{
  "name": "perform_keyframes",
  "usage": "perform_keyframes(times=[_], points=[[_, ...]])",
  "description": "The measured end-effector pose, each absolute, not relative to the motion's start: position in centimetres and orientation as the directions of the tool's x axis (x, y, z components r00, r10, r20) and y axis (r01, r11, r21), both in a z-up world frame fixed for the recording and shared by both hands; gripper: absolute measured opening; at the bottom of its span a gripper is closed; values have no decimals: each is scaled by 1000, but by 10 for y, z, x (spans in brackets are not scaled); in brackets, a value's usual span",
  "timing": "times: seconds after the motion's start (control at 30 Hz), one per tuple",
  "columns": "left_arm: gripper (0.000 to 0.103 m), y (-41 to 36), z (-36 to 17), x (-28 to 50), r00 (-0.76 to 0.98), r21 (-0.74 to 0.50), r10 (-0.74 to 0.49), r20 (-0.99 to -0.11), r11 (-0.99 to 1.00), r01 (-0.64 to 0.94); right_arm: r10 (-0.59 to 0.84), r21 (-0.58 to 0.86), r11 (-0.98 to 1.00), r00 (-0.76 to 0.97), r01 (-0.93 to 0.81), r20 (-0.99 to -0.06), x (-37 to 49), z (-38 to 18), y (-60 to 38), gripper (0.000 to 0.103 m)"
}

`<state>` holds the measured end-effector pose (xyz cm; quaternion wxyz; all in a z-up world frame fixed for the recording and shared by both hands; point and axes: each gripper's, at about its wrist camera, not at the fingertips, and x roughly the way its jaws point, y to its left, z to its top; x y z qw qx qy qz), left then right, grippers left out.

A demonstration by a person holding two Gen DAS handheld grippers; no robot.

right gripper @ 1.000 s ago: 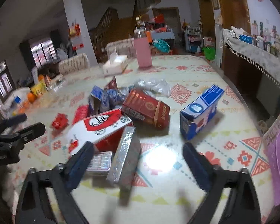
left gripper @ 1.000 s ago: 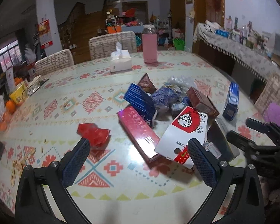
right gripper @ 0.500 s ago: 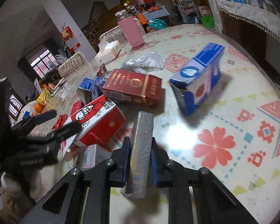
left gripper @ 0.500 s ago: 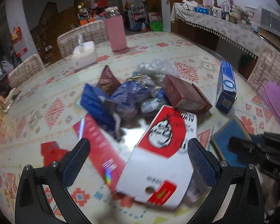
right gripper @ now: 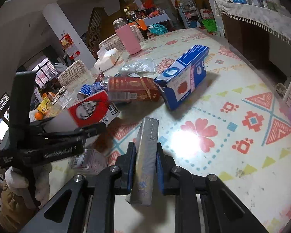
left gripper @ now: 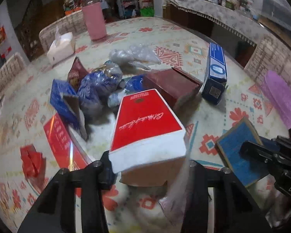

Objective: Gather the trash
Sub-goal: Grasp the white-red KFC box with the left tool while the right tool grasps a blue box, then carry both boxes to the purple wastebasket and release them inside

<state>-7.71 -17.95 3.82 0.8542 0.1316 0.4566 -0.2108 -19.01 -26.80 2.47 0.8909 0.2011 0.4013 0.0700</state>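
Trash: red-and-white cardboard carton (left gripper: 147, 130) clamped by just-closing left gripper (left gripper: 148, 167) | flat silver-grey packet (right gripper: 146, 161) pinched by right gripper (right gripper: 144, 167) | patterned table (right gripper: 232, 155), near edge.

**Both grippers now closed on items; white-and-red carton raised**

The left gripper (left gripper: 148, 169), jaws wide and empty a second ago, has just been closing and now clamps the white-and-red carton (left gripper: 145, 128). The carton, earlier flat among the litter with its cartoon face upward, now stands tilted off the table (left gripper: 232, 101), its red panel toward the left wrist camera.

The right gripper (right gripper: 144, 167), spread open and empty a second ago, now pinches the thin silver-grey box (right gripper: 145, 159) edge-on between its blue pads (right gripper: 130, 167). That box earlier lay beside the carton; it is now lifted clear of the tabletop.
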Motion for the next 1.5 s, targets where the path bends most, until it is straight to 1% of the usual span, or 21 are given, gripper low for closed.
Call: perform_keyframes(times=[0.2, 0.4, 0.5, 0.63, 0.77, 0.9, 0.97, 1.0, 1.03, 1.1, 1.13, 1.23, 1.33, 1.4, 1.5], points=[[43, -166, 71, -101, 568, 15, -263, -780, 899, 437, 278, 410, 912, 700, 23, -658, -205, 35, -274, 21], [44, -178, 108, -129, 593, -6, -335, -732, 874, 487, 267, 420, 908, 745, 18, -611, -226, 52, -291, 21], [44, -202, 117, -135, 564, -29, -383, -732, 844, 535, 242, 425, 904, 772, 40, -588, -240, 60, -311, 21], [44, -249, 113, -137, 498, -58, -432, -752, 796, 603, 177, 422, 901, 799, 103, -574, -257, 68, -348, 21], [44, -302, 110, -139, 448, -64, -469, -762, 742, 668, 85, 414, 889, 816, 197, -571, -277, 75, -397, 19], [44, -343, 114, -140, 403, -96, -522, -751, 691, 716, 8, 416, 865, 820, 282, -572, -294, 81, -441, 19], [44, -346, 118, -140, 402, -113, -540, -739, 688, 717, 18, 438, 852, 821, 286, -571, -298, 82, -451, 21], [44, -345, 121, -140, 408, -118, -546, -732, 691, 713, 42, 453, 851, 825, 266, -564, -299, 81, -450, 25], [44, -343, 123, -140, 417, -117, -545, -728, 697, 707, 65, 458, 855, 825, 244, -561, -299, 81, -447, 32], [44, -332, 125, -139, 450, -102, -527, -721, 722, 684, 125, 449, 876, 815, 177, -566, -290, 77, -425, 77], [44, -324, 126, -139, 474, -89, -512, -717, 741, 666, 149, 446, 883, 810, 150, -568, -285, 74, -414, 83], [44, -291, 128, -137, 542, -52, -455, -707, 797, 602, 255, 431, 902, 764, 34, -592, -259, 63, -364, 84], [44, -258, 128, -138, 584, -21, -395, -709, 840, 542, 288, 395, 918, 714, -18, -638, -234, 49, -322, 84], [44, -239, 126, -138, 612, 2, -355, -707, 864, 504, 273, 343, 939, 679, -33, -682, -219, 39, -295, 83], [45, -215, 124, -139, 641, 17, -323, -697, 885, 465, 225, 270, 962, 658, -34, -719, -205, 30, -269, 83]])
